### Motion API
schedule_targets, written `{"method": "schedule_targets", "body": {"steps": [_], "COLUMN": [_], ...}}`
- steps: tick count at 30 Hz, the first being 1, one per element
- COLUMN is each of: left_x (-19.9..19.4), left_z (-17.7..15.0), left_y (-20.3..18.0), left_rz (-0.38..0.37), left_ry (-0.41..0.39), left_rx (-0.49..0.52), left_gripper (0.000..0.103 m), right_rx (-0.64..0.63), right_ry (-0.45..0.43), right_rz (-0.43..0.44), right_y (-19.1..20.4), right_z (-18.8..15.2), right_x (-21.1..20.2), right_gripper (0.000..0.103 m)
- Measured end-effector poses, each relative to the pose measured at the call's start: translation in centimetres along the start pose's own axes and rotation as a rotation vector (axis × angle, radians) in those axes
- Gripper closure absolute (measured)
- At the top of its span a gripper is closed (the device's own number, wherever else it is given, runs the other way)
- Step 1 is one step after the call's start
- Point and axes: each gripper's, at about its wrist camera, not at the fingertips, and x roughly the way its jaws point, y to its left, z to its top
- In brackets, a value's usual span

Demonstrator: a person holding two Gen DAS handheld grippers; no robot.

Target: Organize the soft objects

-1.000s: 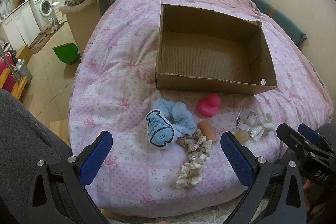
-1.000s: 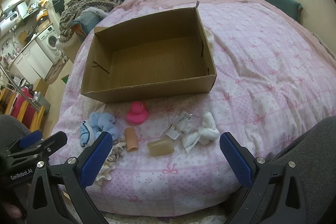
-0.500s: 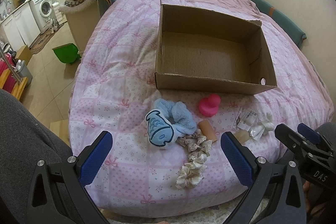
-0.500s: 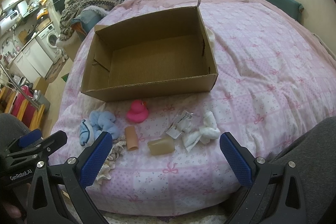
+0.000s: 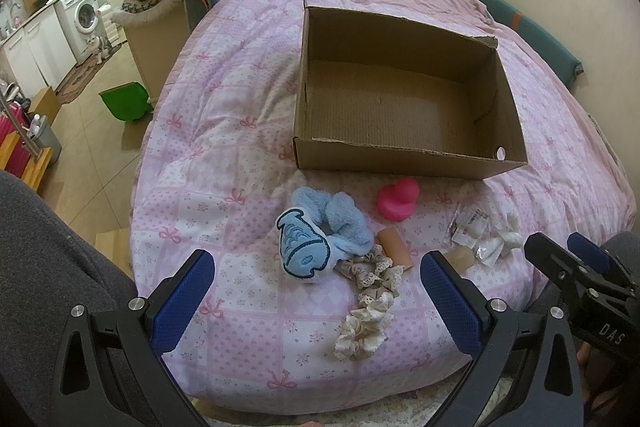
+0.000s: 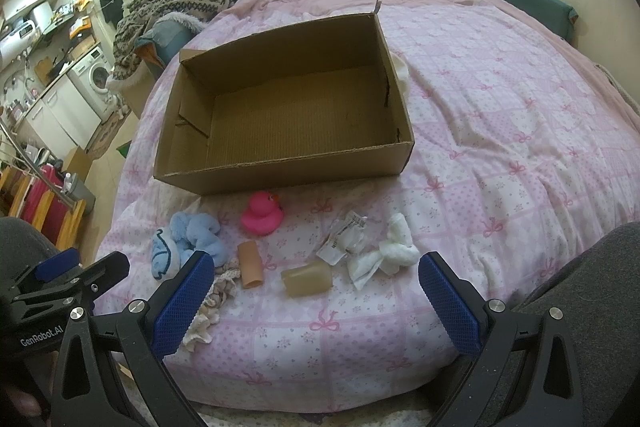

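Both claws hung above the near edge of the bed, empty: the left gripper [image 5: 314,291] had its jaws spread wide, and so did the right gripper [image 6: 314,291]. No pick had begun. A good first grab would likely be the closest item, pinched through its bulk, not its trim.

Nearest lay one lace scrunchie chain [image 5: 370,303]. Next came one blue fish plush [image 5: 316,241], one tan tube [image 6: 250,264], one amber block [image 6: 307,279], one white cloth bow [image 6: 386,253] and one plastic wrapper [image 6: 344,237]. Beyond sat one pink rubber duck [image 6: 262,213], then one empty cardboard box [image 5: 404,157].
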Motion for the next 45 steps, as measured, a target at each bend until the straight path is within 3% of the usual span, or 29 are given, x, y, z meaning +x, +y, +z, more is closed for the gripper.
{"method": "schedule_targets", "body": {"steps": [7, 18, 23, 30, 33, 41, 42, 43, 44, 45], "left_x": [-0.2, 0.3, 1.2, 3.6, 4.5, 6.3, 6.4, 6.5, 6.6, 6.7], "left_z": [0.3, 3.0, 5.0, 6.6, 6.3, 5.5, 5.5, 5.5, 5.5, 5.5], "left_y": [-0.3, 0.4, 1.1, 3.2, 4.2, 5.4, 5.3, 5.3, 5.2, 5.2], "left_rz": [-0.004, -0.015, 0.016, 0.060, 0.074, 0.086, 0.087, 0.090, 0.089, 0.086], "left_ry": [0.011, 0.082, 0.106, 0.146, 0.159, 0.203, 0.204, 0.207, 0.210, 0.212], "left_rx": [0.013, 0.002, 0.007, -0.030, -0.055, -0.087, -0.083, -0.078, -0.077, -0.076], "left_gripper": [0.000, 0.000, 0.000, 0.000, 0.000, 0.000, 0.000, 0.000, 0.000, 0.000], "right_rx": [0.005, 0.029, 0.096, 0.225, 0.235, 0.177, 0.161, 0.149, 0.153, 0.168], "right_ry": [0.004, 0.067, 0.161, 0.325, 0.377, 0.461, 0.454, 0.446, 0.456, 0.476], "right_rz": [0.001, 0.072, 0.117, 0.101, 0.102, 0.018, 0.010, 0.001, 0.004, 0.021], "right_y": [-0.1, -1.9, -4.0, -7.9, -8.2, -7.7, -7.6, -7.5, -7.5, -7.6], "right_z": [0.1, 3.8, 5.4, 5.6, 5.0, 3.5, 3.4, 3.4, 3.2, 3.2], "right_x": [0.1, 0.4, 2.2, 7.0, 8.8, 11.8, 11.9, 11.9, 12.1, 12.4], "right_gripper": [0.000, 0.000, 0.000, 0.002, 0.011, 0.011, 0.020, 0.036, 0.046, 0.065]}}
